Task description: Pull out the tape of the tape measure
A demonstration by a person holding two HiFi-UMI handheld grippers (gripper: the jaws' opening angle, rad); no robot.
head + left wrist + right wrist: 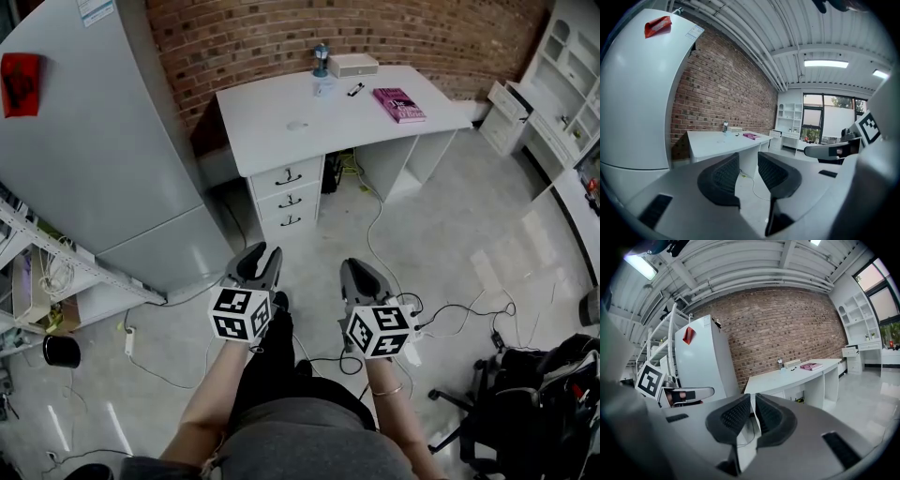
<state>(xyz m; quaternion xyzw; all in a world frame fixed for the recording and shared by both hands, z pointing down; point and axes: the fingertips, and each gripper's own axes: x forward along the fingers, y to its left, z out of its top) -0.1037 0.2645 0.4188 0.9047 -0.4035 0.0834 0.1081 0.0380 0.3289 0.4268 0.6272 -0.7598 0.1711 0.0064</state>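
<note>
Low center of the head view, I've got both tongs over the floor [450, 206], well apart from the white tabletop [267, 112] at top center. Left tongs [262, 255]: jaws partly open, clear gap, nothing between them. Right tongs [362, 272]: jaws open only a thin slit, nothing held either. Tape measure: can't pick it out for sure. On the tabletop I see a bottle [322, 60], a white box [353, 64], a pink book [398, 104] and a small dark item [355, 89] between bottle and book, too small to identify. Grey fridge [94, 150] fills the upper left.
</note>
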